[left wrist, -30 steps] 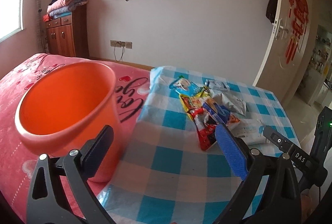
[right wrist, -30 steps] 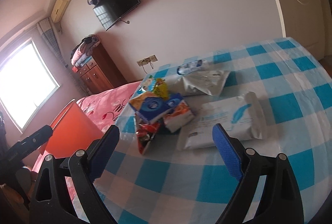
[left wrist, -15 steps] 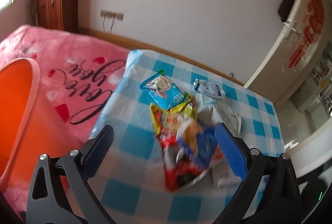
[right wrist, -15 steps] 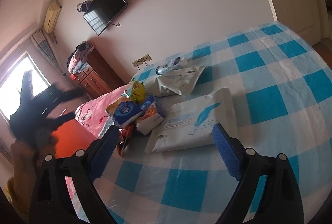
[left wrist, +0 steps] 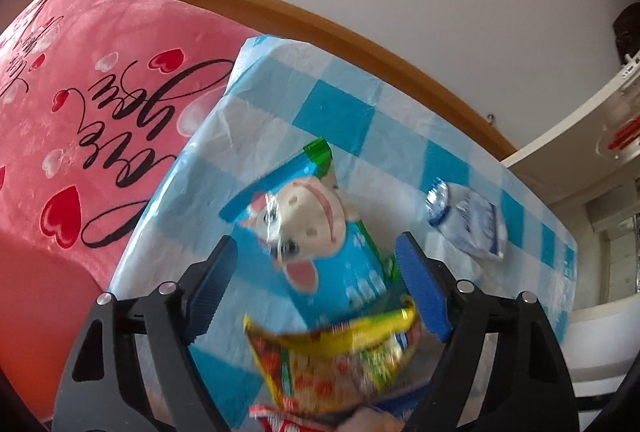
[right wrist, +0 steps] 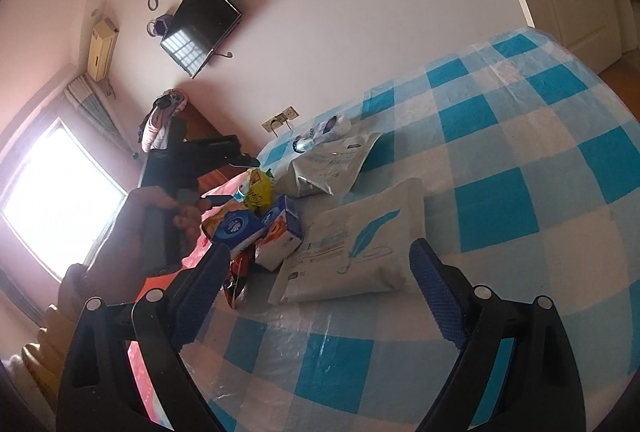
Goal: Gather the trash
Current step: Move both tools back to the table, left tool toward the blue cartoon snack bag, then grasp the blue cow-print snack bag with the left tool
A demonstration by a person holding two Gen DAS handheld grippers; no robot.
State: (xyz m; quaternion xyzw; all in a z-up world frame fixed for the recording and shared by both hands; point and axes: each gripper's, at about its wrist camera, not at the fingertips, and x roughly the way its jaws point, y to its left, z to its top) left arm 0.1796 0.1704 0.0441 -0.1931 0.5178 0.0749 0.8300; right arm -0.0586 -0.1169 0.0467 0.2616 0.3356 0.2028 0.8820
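Wrappers lie heaped at lower centre on my checked cloth [left wrist: 332, 111]; my left gripper [left wrist: 316, 284], jaws just closing, straddles the blue snack bag [left wrist: 320, 232] untouched. Right gripper [right wrist: 320, 280] gapes beside the white pouch [right wrist: 360, 244].

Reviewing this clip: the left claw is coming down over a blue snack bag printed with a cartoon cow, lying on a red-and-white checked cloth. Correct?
Not quite. The cloth is blue-and-white checked, not red-and-white; the left wrist view shows it. The rest holds: the left claw, jaws just closing but not pressing, straddles the blue cow bag on it.
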